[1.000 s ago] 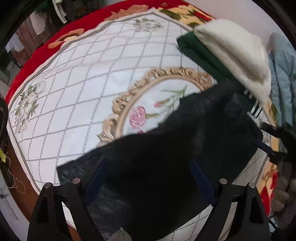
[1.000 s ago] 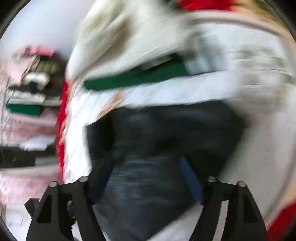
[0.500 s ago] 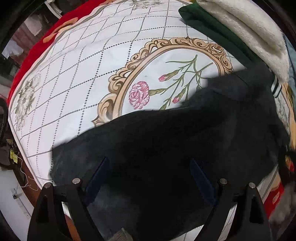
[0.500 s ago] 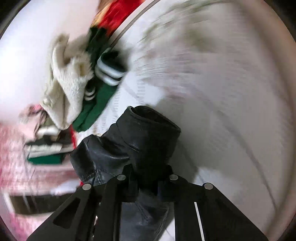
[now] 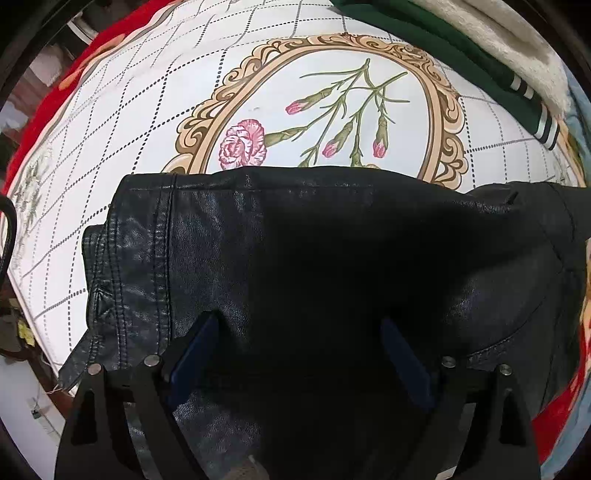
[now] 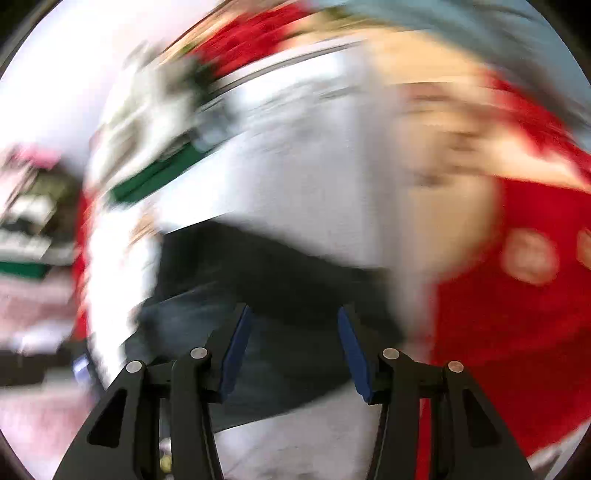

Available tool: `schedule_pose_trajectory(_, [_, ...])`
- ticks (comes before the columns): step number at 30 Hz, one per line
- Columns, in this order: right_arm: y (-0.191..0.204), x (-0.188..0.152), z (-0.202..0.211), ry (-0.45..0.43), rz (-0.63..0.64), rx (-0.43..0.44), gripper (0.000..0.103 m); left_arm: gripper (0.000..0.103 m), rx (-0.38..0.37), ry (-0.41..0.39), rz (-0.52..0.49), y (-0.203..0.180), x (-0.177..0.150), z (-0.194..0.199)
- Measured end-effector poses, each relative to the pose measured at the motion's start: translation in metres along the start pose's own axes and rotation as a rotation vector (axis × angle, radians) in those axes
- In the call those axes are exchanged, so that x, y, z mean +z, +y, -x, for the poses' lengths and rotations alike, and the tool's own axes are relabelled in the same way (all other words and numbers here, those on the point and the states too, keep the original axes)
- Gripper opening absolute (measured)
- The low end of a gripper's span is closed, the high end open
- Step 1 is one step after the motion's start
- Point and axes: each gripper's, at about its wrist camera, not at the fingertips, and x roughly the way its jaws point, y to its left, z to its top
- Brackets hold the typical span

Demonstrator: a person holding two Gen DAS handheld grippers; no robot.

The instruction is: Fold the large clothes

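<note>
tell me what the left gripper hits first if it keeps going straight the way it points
Most likely the black leather jacket: the open left gripper looks down onto it, with the floral blanket beneath.

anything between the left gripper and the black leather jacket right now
Nothing visible. The left gripper points down at the black leather jacket with its jaws wide apart and only the jacket's dark surface between and below the pads. The green garment and cream fleece lie apart at the far edge of the floral blanket.
</note>
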Motion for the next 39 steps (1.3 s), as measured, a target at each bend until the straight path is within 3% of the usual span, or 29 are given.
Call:
schedule_pose_trajectory(1, [0.028, 0.007, -0.018, 0.056, 0.043, 0.065, 0.047, 0.091, -0.010, -0.004, -0.002, 0.001, 0.000, 0.000])
schedule_pose_trajectory(2, [0.053, 0.013, -0.038, 0.100, 0.080, 0.105, 0.029, 0.091, -0.018, -0.007, -0.003, 0.003, -0.001, 0.001])
schedule_pose_trajectory(3, [0.074, 0.021, -0.057, 0.129, 0.099, 0.108, 0.020, 0.091, -0.026, -0.009, -0.004, 0.004, -0.003, 0.002])
schedule_pose_trajectory(5, [0.108, 0.034, -0.100, 0.175, 0.133, 0.085, 0.014, 0.091, -0.038, -0.007, -0.005, 0.007, -0.004, 0.002])
schedule_pose_trajectory(7, [0.122, 0.049, -0.139, 0.176, 0.161, -0.033, 0.012, 0.091, -0.047, -0.013, -0.004, 0.013, -0.002, 0.002])
schedule_pose_trajectory(8, [0.119, 0.054, -0.165, 0.201, 0.158, -0.104, 0.003, 0.091, -0.048, -0.020, -0.004, 0.018, -0.006, 0.005])
schedule_pose_trajectory(9, [0.109, 0.056, -0.180, 0.225, 0.132, -0.127, 0.002, 0.091, -0.042, -0.025, -0.003, 0.023, -0.007, 0.008])
schedule_pose_trajectory(11, [0.097, 0.060, -0.184, 0.241, 0.045, -0.097, 0.002, 0.091, -0.044, -0.025, 0.019, 0.031, -0.006, 0.010])
schedule_pose_trajectory(13, [0.098, 0.059, -0.167, 0.259, 0.045, -0.088, 0.002, 0.091, -0.078, -0.022, 0.060, 0.042, -0.002, 0.016])
schedule_pose_trajectory(14, [0.102, 0.054, -0.149, 0.246, 0.068, -0.095, 0.008, 0.091, -0.097, -0.027, 0.083, 0.047, 0.000, 0.022])
schedule_pose_trajectory(16, [0.122, 0.053, -0.128, 0.204, 0.161, -0.106, 0.010, 0.091, -0.105, -0.060, 0.104, 0.053, 0.002, 0.036])
schedule_pose_trajectory(18, [0.144, 0.034, -0.106, 0.217, 0.256, -0.080, 0.016, 0.091, -0.106, -0.092, 0.119, 0.057, 0.003, 0.047])
schedule_pose_trajectory(19, [0.152, 0.024, -0.109, 0.256, 0.283, -0.076, 0.027, 0.091, -0.108, -0.101, 0.129, 0.058, 0.005, 0.051])
schedule_pose_trajectory(21, [0.163, 0.002, -0.131, 0.355, 0.337, -0.100, 0.030, 0.091, -0.106, -0.118, 0.154, 0.061, 0.004, 0.054])
schedule_pose_trajectory(23, [0.165, -0.018, -0.171, 0.415, 0.376, -0.208, 0.029, 0.091, -0.079, -0.152, 0.169, 0.070, -0.002, 0.060])
schedule_pose_trajectory(26, [0.163, -0.014, -0.195, 0.408, 0.249, -0.289, 0.030, 0.091, -0.045, -0.200, 0.156, 0.069, -0.012, 0.069])
schedule_pose_trajectory(28, [0.165, -0.010, -0.198, 0.432, 0.208, -0.316, 0.030, 0.091, -0.048, -0.185, 0.147, 0.066, -0.015, 0.072])
schedule_pose_trajectory(30, [0.166, -0.010, -0.194, 0.431, 0.213, -0.299, 0.030, 0.091, -0.067, -0.153, 0.138, 0.056, -0.011, 0.069])
schedule_pose_trajectory(33, [0.152, -0.010, -0.161, 0.385, 0.209, -0.154, 0.030, 0.091, -0.069, -0.141, 0.112, 0.039, -0.014, 0.068])
schedule_pose_trajectory(34, [0.141, -0.012, -0.143, 0.355, 0.183, -0.088, 0.035, 0.091, -0.061, -0.144, 0.104, 0.033, -0.015, 0.068])
schedule_pose_trajectory(35, [0.126, -0.014, -0.122, 0.320, 0.151, -0.065, 0.057, 0.091, -0.053, -0.144, 0.101, 0.025, -0.015, 0.066])
schedule_pose_trajectory(37, [0.093, -0.019, -0.086, 0.235, 0.082, -0.057, 0.087, 0.091, -0.067, -0.127, 0.108, 0.013, -0.016, 0.058])
schedule_pose_trajectory(39, [0.051, -0.031, -0.054, 0.169, 0.002, -0.037, 0.088, 0.091, -0.073, -0.097, 0.113, -0.001, -0.017, 0.044])
